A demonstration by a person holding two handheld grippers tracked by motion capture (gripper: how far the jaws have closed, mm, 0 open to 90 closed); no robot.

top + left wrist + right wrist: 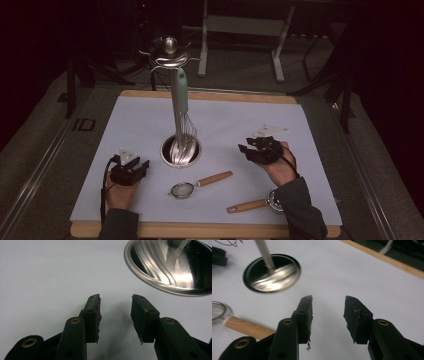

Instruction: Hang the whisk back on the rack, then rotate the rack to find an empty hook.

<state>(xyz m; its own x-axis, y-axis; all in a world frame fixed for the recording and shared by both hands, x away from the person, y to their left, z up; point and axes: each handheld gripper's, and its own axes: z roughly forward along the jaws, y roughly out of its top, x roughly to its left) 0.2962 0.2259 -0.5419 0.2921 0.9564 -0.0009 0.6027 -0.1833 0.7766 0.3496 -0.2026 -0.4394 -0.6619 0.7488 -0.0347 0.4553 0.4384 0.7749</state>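
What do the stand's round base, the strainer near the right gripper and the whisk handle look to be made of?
Round base: polished metal, likely stainless steel; it shows bright streaked reflections. Strainer: a fine metal mesh bowl with a light brown handle that looks like unvarnished wood, though no grain is clear. Whisk handle: matte pale green, probably plastic or silicone; its wires look like steel.

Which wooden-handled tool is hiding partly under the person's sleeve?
The wooden-handled tool near the table's front edge, by the right sleeve. The other, a small strainer, lies in plain sight below the steel base.

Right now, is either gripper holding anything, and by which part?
Nothing is held. The left gripper and the right gripper both stand open over bare table, with nothing between their jaws.
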